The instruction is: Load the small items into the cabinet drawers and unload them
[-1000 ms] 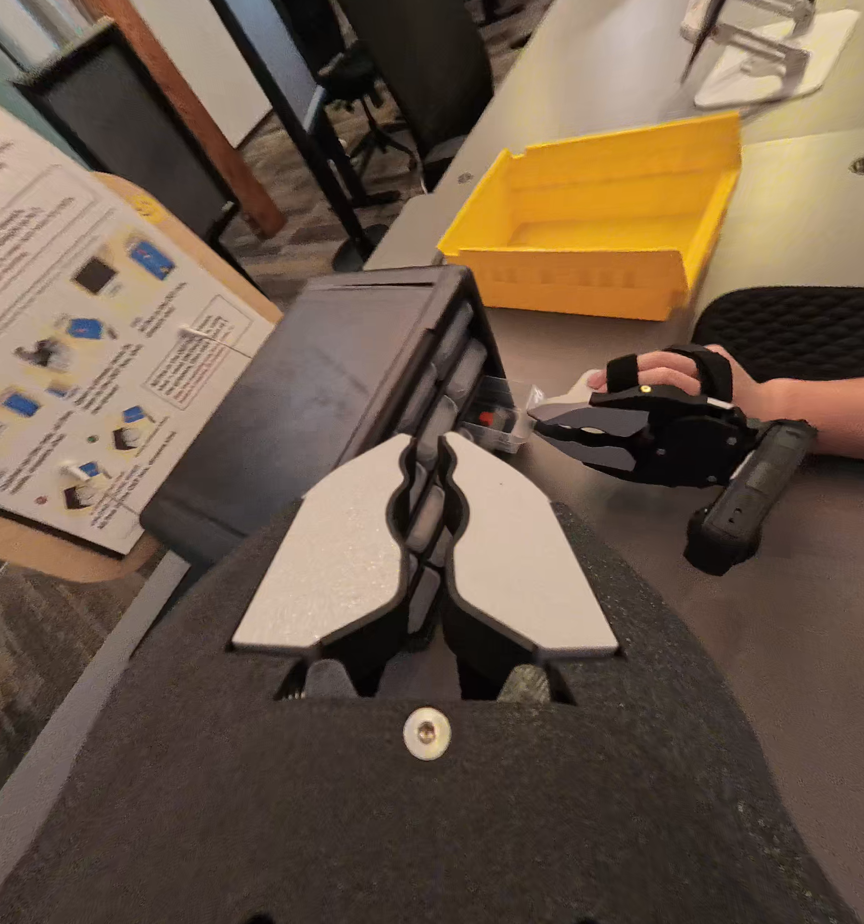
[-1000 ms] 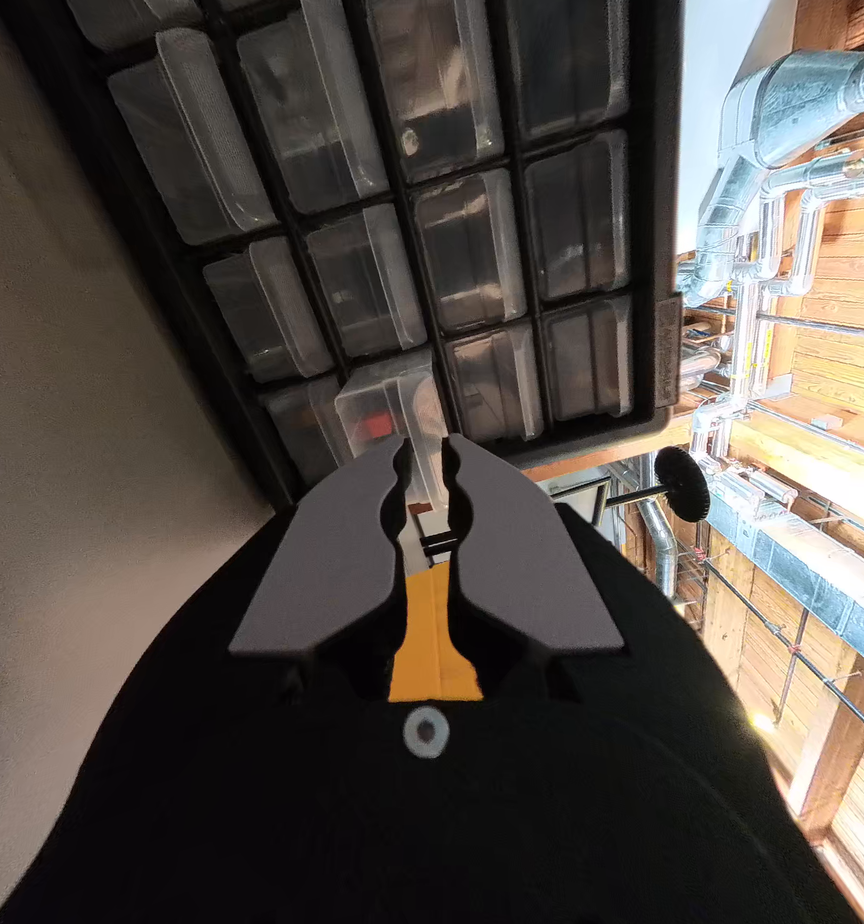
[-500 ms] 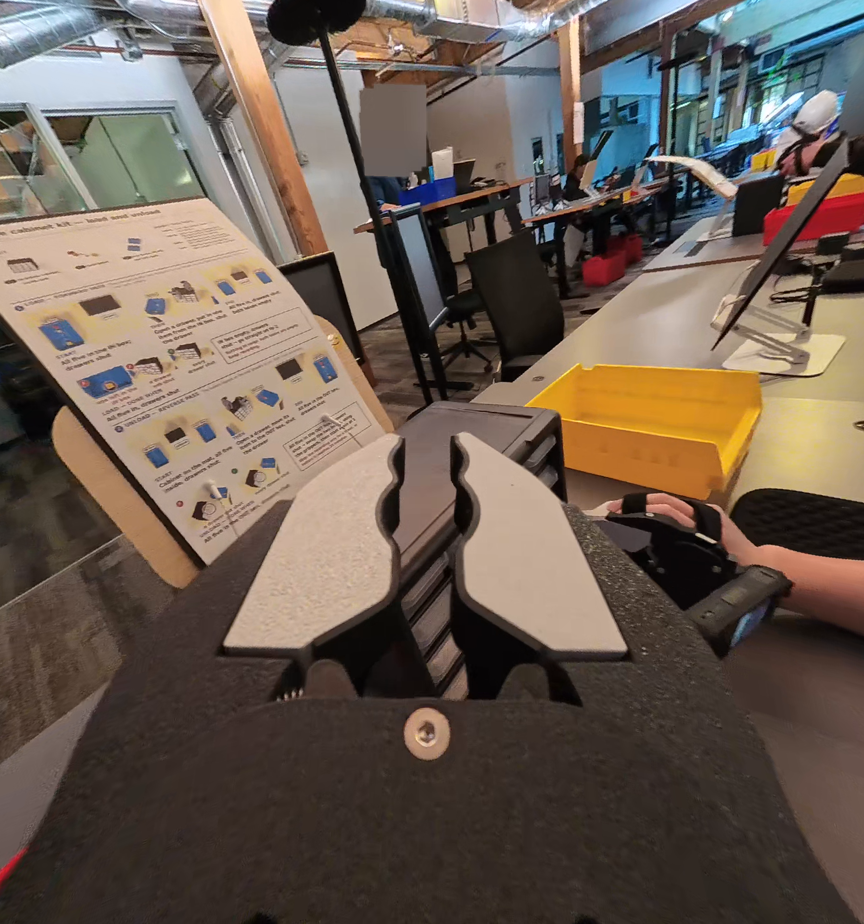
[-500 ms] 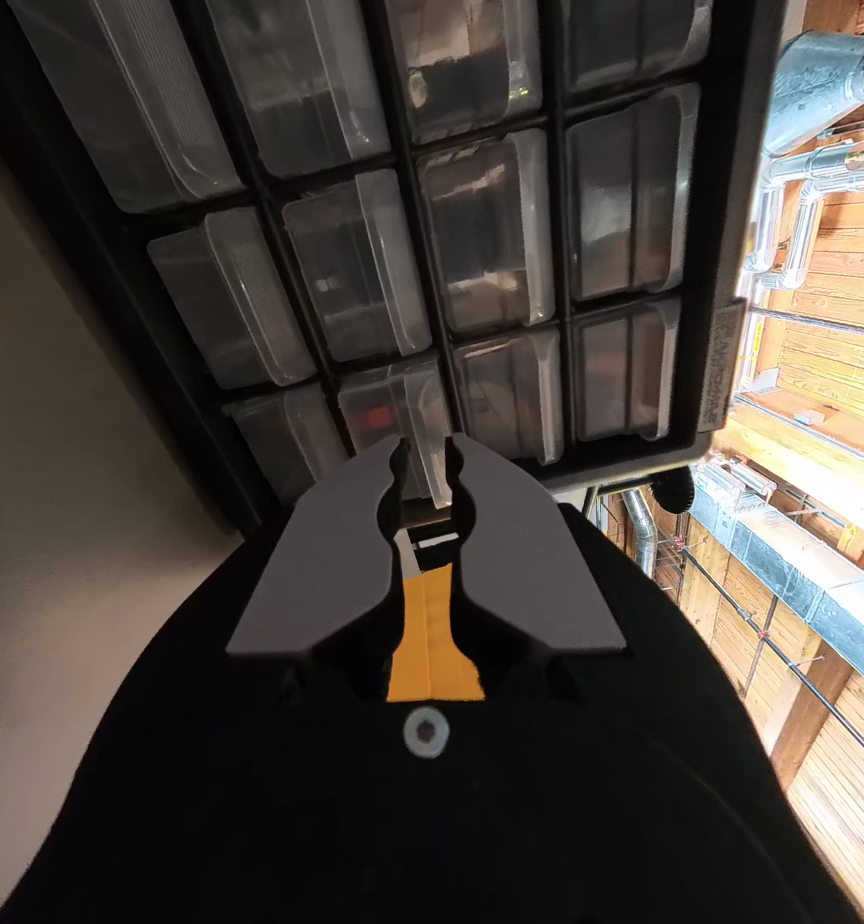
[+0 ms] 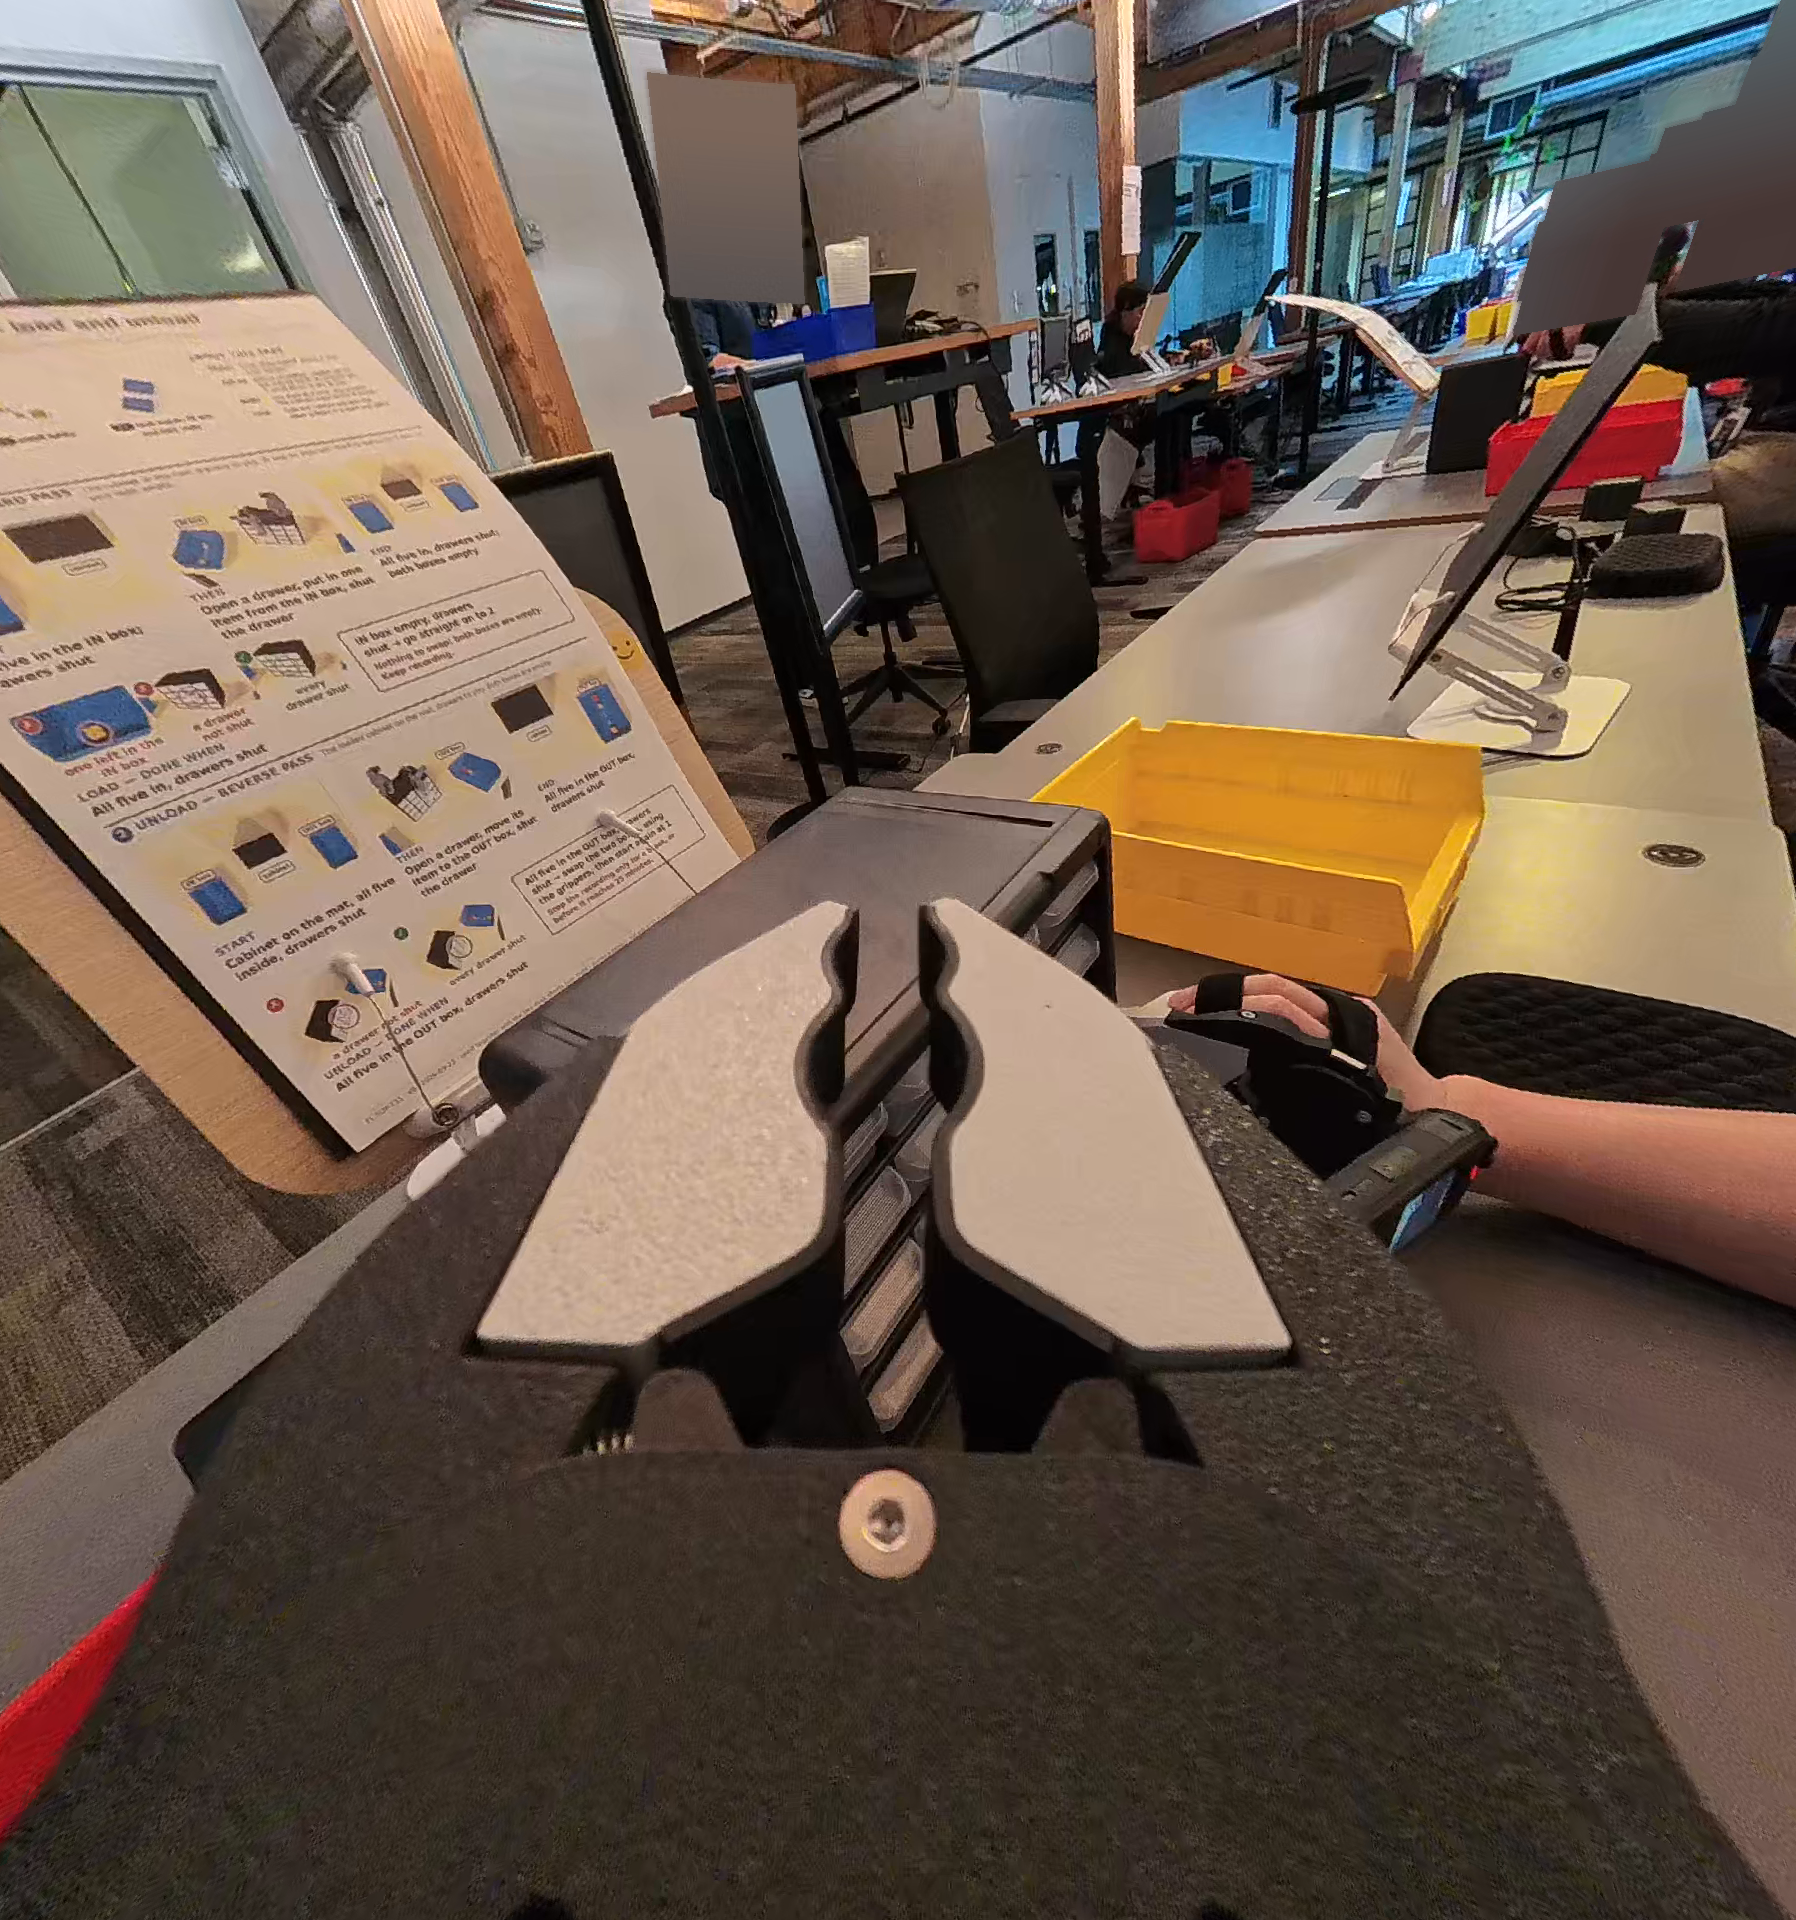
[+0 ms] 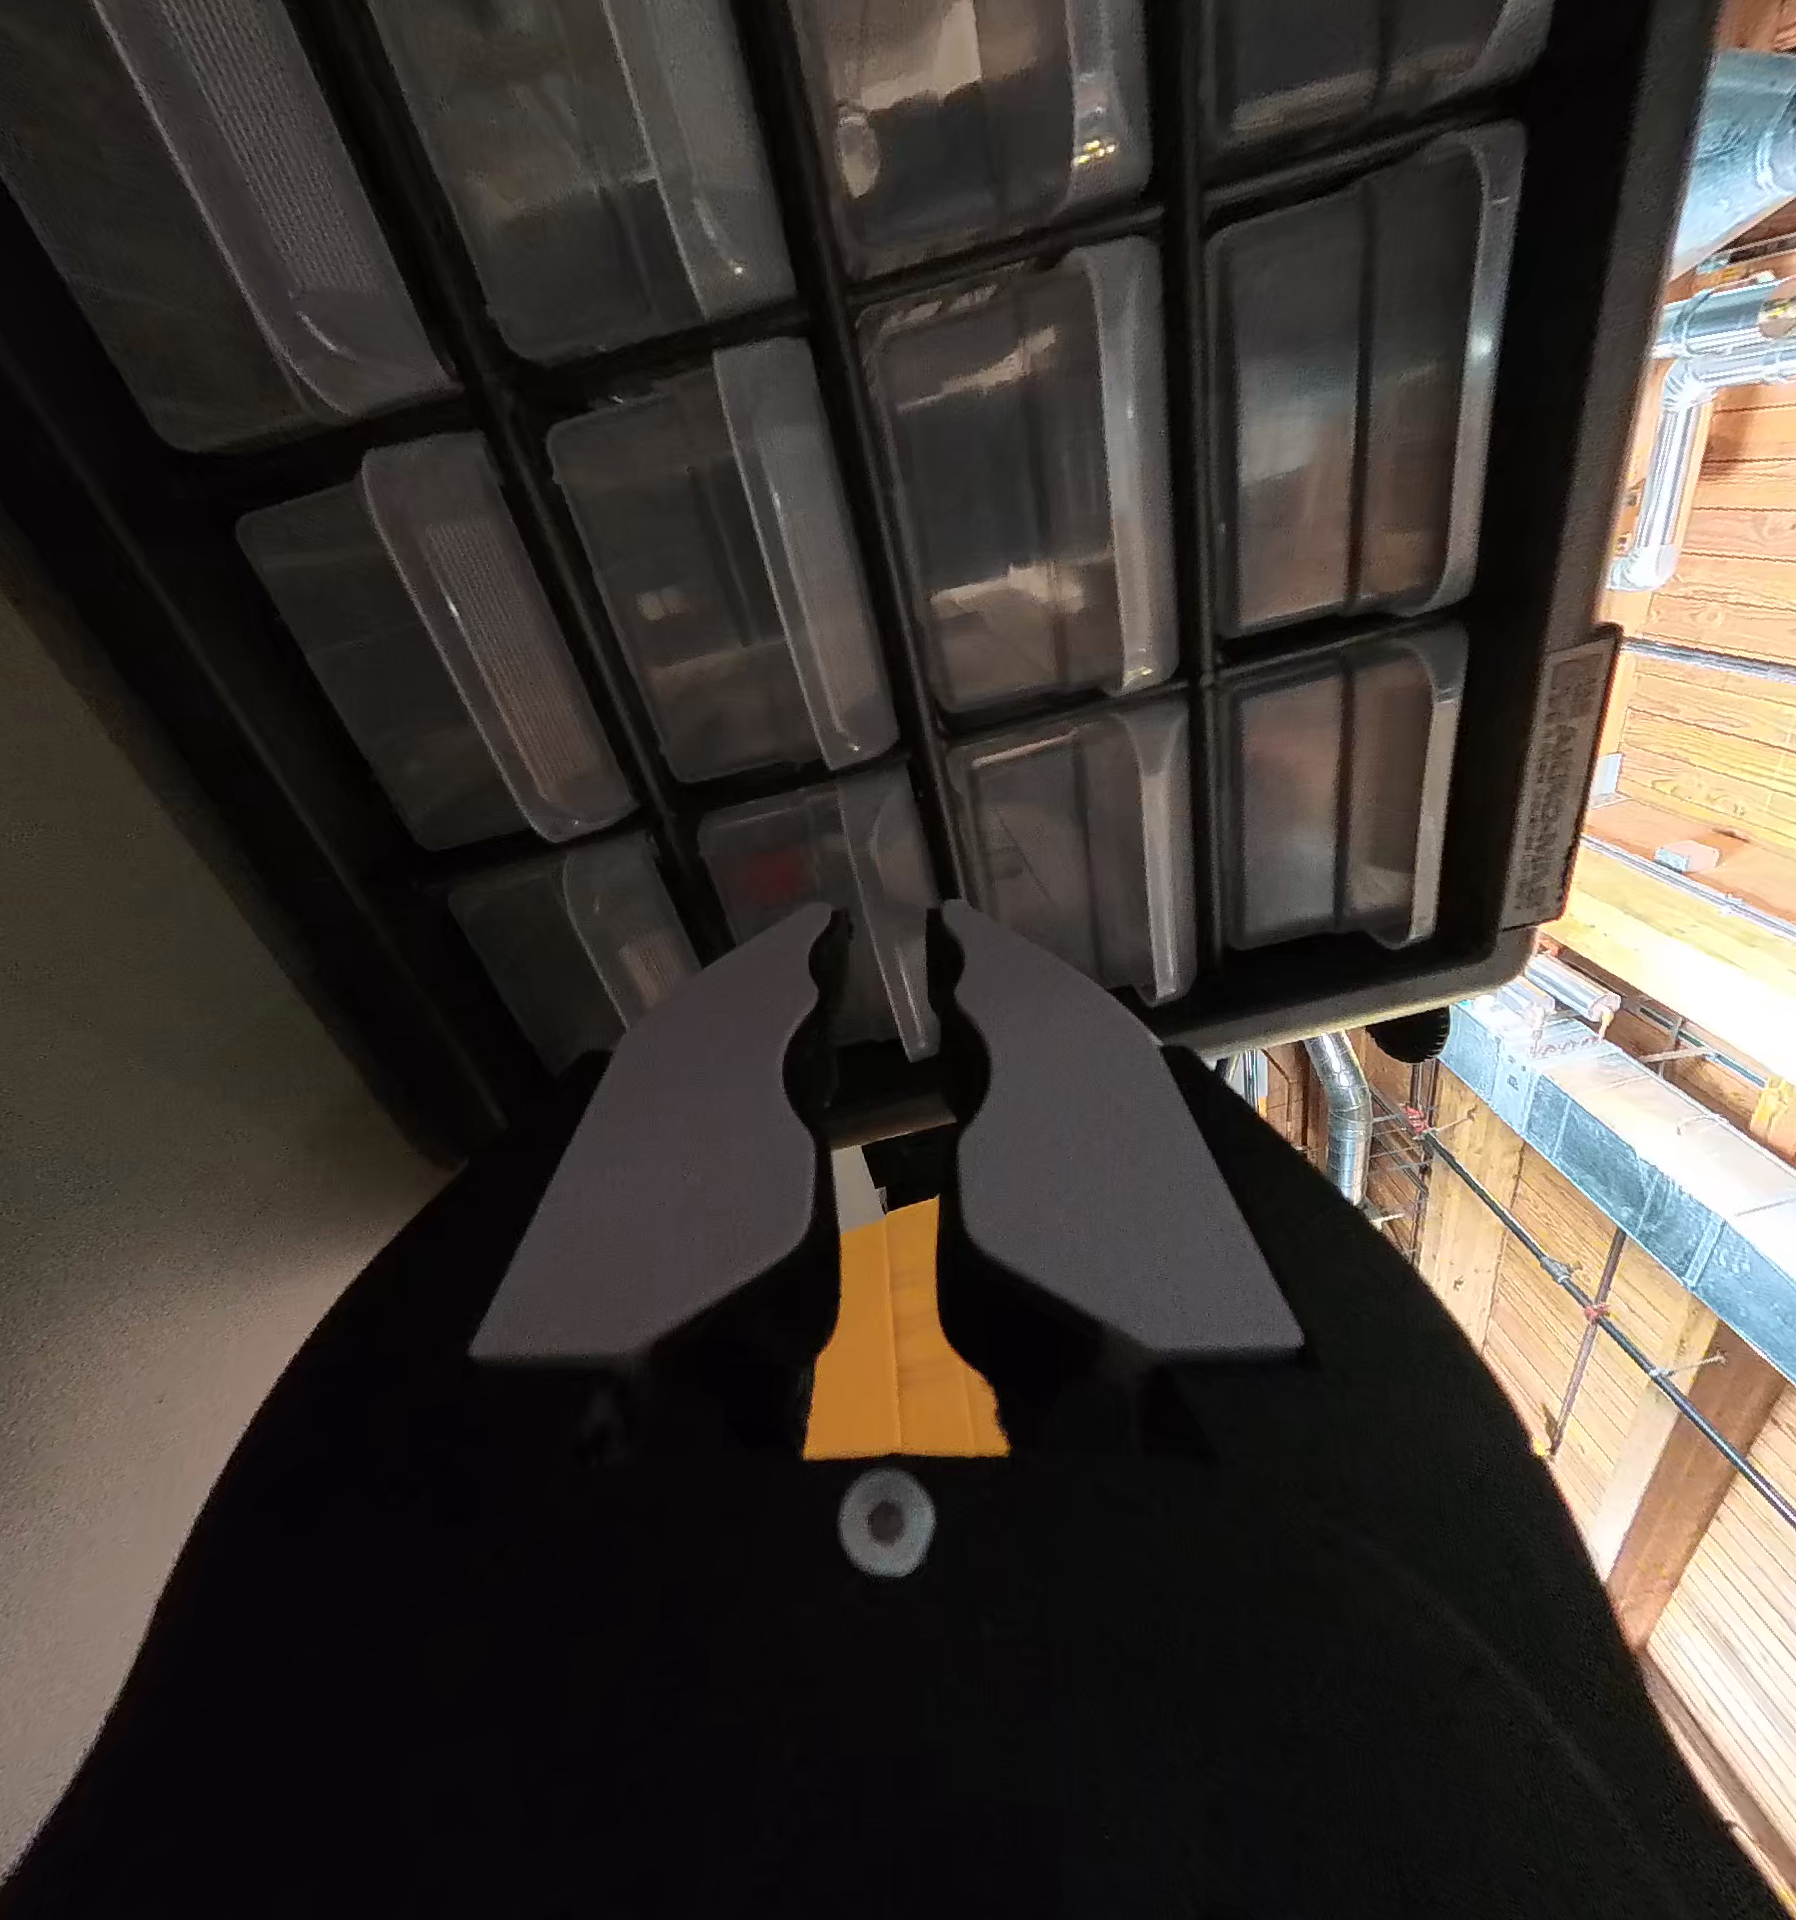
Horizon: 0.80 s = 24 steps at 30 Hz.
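Note:
The black drawer cabinet [image 5: 873,862] stands on the grey table, and my left gripper [image 5: 889,925] hovers shut and empty just before its near top corner. In the right wrist view the cabinet's clear drawers [image 6: 1019,488] fill the frame. My right gripper [image 6: 886,925] is at a drawer in the row nearest the cabinet's edge [image 6: 800,873], which holds something red. Its jaws are closed around that drawer's handle tab [image 6: 899,987], and the drawer front sits about level with its neighbours. A hand [image 5: 1278,1013] holds the right gripper at the cabinet's front; its fingertips are hidden there.
An empty yellow bin [image 5: 1268,831] lies beyond the cabinet. A black quilted mat [image 5: 1621,1049] lies at the right. An instruction board [image 5: 281,675] leans at the table's left edge. A laptop stand [image 5: 1496,686] and office chairs [image 5: 998,592] are farther back.
The right gripper has pushed the red-item drawer from sticking out to level with the others. The left gripper has tilted up from looking down on the cabinet to looking across it.

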Motion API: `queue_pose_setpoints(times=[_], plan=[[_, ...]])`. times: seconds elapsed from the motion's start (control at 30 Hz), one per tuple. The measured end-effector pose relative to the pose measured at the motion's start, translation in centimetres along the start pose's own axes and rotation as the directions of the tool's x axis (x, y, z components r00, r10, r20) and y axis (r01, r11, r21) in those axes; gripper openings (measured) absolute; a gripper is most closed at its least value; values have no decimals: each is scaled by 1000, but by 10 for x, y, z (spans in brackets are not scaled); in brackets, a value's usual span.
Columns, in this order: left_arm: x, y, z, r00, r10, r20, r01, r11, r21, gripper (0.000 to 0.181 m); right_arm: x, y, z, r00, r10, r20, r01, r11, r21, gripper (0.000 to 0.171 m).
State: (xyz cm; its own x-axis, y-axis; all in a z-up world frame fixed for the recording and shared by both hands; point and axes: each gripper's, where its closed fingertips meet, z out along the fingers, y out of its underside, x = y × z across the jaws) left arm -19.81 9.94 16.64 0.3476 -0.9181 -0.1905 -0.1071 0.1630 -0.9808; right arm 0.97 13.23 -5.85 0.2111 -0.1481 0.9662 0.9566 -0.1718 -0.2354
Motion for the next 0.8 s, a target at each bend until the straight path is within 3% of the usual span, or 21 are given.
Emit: queue_pose_setpoints(times=[0.23, 0.8], plan=[[1, 8, 4, 1000, -23, -18, 23, 999, -37, 17, 9, -8, -8, 999, 32, -26, -30, 998, 59, 24], [-10, 15, 0, 997, 20, 70, -14, 996, -92, 21, 36, -25, -36, 963, 268, -12, -262, 948, 178, 24]])
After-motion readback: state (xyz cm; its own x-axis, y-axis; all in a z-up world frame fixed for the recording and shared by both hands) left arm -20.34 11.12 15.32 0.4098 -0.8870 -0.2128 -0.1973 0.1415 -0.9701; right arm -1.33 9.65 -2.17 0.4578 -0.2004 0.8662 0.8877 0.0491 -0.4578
